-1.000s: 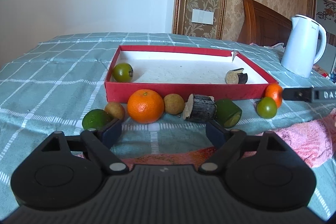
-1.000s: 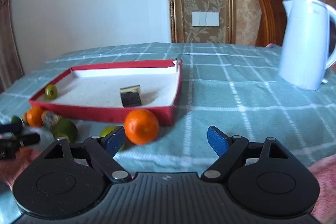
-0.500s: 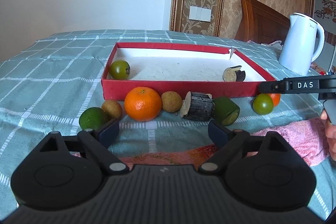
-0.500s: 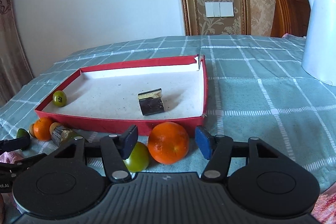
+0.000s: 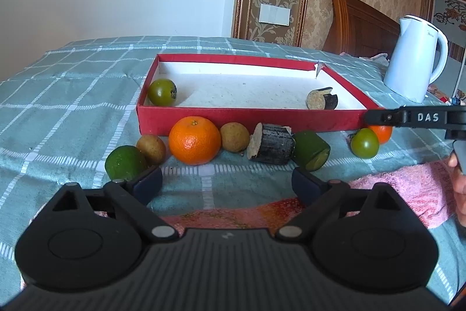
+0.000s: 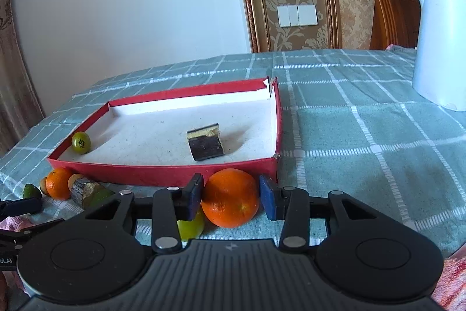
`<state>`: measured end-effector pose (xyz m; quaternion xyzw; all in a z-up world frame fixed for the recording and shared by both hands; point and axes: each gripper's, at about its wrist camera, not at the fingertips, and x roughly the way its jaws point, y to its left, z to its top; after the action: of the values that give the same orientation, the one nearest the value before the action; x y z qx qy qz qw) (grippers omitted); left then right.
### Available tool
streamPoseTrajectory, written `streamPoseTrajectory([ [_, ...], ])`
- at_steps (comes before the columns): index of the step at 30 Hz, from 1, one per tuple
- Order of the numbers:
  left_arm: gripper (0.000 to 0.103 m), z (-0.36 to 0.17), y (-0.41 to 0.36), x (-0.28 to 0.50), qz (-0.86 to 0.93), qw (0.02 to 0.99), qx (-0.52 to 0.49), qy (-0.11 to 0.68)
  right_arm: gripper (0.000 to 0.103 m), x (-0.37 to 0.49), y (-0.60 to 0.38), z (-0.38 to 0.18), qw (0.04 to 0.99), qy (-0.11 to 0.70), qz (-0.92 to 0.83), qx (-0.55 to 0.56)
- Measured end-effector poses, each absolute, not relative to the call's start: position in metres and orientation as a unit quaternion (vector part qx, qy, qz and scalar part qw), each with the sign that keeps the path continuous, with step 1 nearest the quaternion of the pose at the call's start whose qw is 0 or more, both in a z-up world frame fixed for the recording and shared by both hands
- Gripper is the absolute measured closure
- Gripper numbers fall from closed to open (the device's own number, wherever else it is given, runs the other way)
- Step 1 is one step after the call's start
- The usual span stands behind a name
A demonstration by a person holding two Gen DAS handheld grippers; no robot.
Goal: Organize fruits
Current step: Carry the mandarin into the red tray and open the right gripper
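Right claw (image 6: 230,198): had just been closing around an orange (image 6: 230,198) beside the red tray's (image 6: 163,175) near right corner; left pad touched it, right pad just off it.
Left claw (image 5: 227,184): had just been opening, wide and empty, near the fruit row.
Row: big orange (image 5: 194,140), lime (image 5: 125,162) before the tray.
Tray: green fruit (image 5: 162,92), dark chunk (image 5: 321,98) inside.
Kettle (image 5: 415,61): on the desk (image 5: 72,95), right.

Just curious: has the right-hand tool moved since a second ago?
Yes. The right gripper has come closer to the red tray, and its jaws have been closing around the orange in front of it.
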<state>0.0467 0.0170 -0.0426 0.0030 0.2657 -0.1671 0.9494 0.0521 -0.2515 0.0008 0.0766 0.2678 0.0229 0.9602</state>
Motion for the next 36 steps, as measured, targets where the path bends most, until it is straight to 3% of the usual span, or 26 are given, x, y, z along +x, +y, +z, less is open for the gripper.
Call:
streamPoseTrajectory([
  [17,0.006,-0.044,0.015,0.047,-0.169,0.948,0.006,0.269,0.062,0.088,-0.246,0.037,0.976,0.219,-0.003,0.014],
  [36,0.006,-0.043,0.014,0.050,-0.168,0.947,0.009,0.273,0.062,0.184,-0.249,0.009,0.959,0.281,-0.043,-0.024],
])
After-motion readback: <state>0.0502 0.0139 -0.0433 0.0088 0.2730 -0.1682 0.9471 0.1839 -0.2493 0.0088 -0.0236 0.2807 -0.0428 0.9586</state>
